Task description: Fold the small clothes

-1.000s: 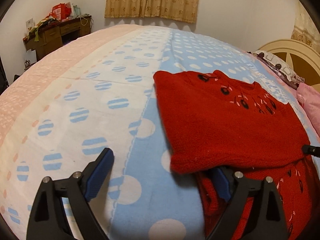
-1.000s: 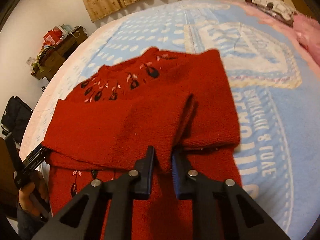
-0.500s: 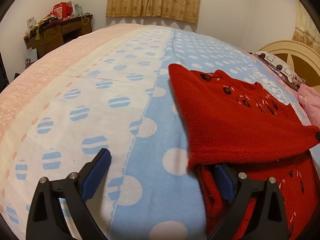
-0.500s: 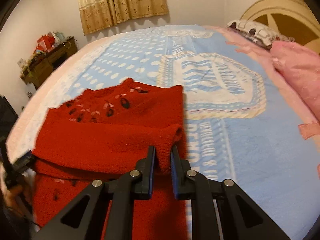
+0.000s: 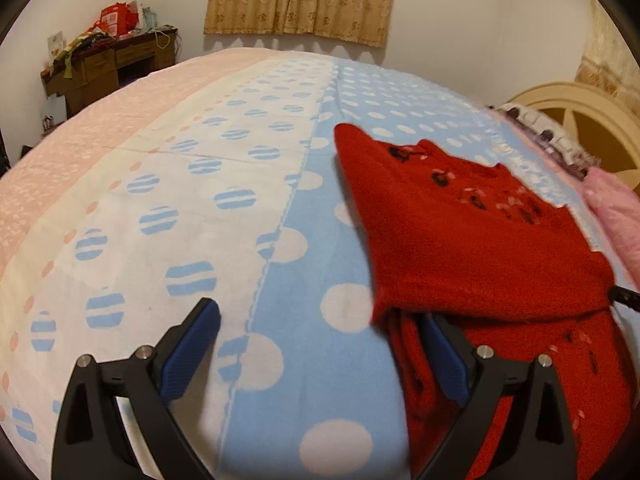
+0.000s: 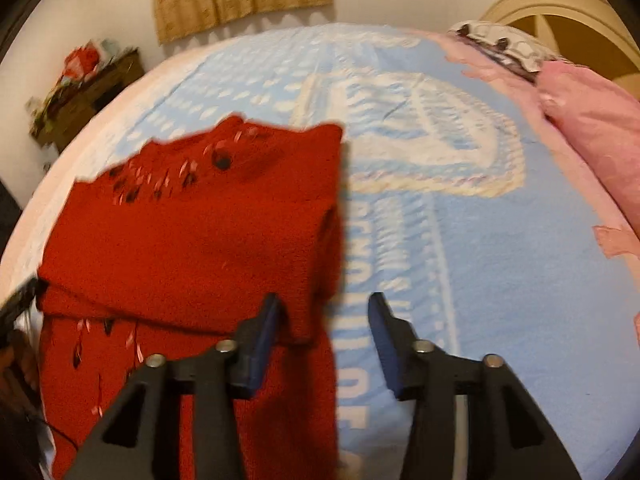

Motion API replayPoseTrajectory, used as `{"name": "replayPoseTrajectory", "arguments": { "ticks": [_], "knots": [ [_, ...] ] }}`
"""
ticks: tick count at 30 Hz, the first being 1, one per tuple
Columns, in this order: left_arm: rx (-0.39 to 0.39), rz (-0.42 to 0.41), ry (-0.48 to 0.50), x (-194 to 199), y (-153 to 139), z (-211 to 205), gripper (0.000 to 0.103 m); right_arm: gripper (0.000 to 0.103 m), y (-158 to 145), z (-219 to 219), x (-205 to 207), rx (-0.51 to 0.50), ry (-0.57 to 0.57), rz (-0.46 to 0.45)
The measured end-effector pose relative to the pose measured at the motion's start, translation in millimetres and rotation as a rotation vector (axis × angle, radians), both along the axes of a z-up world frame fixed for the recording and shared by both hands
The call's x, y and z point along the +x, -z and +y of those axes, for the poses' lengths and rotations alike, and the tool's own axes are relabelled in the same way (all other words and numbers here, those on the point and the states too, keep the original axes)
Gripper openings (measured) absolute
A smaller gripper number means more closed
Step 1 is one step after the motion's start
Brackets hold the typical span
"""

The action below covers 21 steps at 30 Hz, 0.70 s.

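Red sweater: lies on the bed, its upper part folded down over the lower part; dark and pink embroidery shows near the neckline and again on the lower layer.
Bedspread: light blue with white dots under the sweater, then a cream band with striped blue dots and a pink band farther from the sweater.
Left tool: jaws stand wide apart and grip nothing; one blue pad hangs over bare bedspread beside the sweater, the other sits at the sweater's folded edge, under the top layer's lip.
Right tool: its jaws have just been opening and now stand partly apart; the corner of the sweater's folded layer lies between them, just beside one pad, and neither pad presses on it.
Pink pillow: on the bed beyond the sweater, near the cream headboard.
Wooden desk: well apart from the sweater, against the wall, cluttered on top.
Curtain: tan, on the wall beyond the sweater.
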<state>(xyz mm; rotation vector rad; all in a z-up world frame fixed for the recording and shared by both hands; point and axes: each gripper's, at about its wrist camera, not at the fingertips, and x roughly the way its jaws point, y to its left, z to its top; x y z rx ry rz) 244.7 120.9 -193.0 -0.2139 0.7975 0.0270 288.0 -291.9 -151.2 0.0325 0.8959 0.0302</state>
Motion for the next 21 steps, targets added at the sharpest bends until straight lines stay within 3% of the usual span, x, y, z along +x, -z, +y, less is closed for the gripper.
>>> {"name": "replayPoseTrajectory", "arguments": {
  "ticks": [3,7,12,14,18,21],
  "knots": [
    [-0.036,-0.013,-0.035,-20,-6,11,0.098,0.048,-13,3,1,0.025,-0.017,-0.057],
    [-0.004,-0.105,-0.107,-40,-32,20,0.098,0.048,-14,29,12,0.052,-0.123,-0.07],
    [0.032,-0.136,-0.056,-14,-59,-1,0.098,0.048,1,55,32,0.07,-0.201,-0.035],
    [0.086,-0.112,-0.035,2,-52,-16,0.098,0.048,12,55,42,0.046,-0.182,-0.003],
    [0.18,0.036,-0.037,32,-14,-29,0.099,0.048,26,43,50,0.06,-0.167,0.031],
    [0.115,0.041,-0.04,29,-3,-20,0.101,0.048,19,46,40,0.025,-0.162,0.004]
  ]
}}
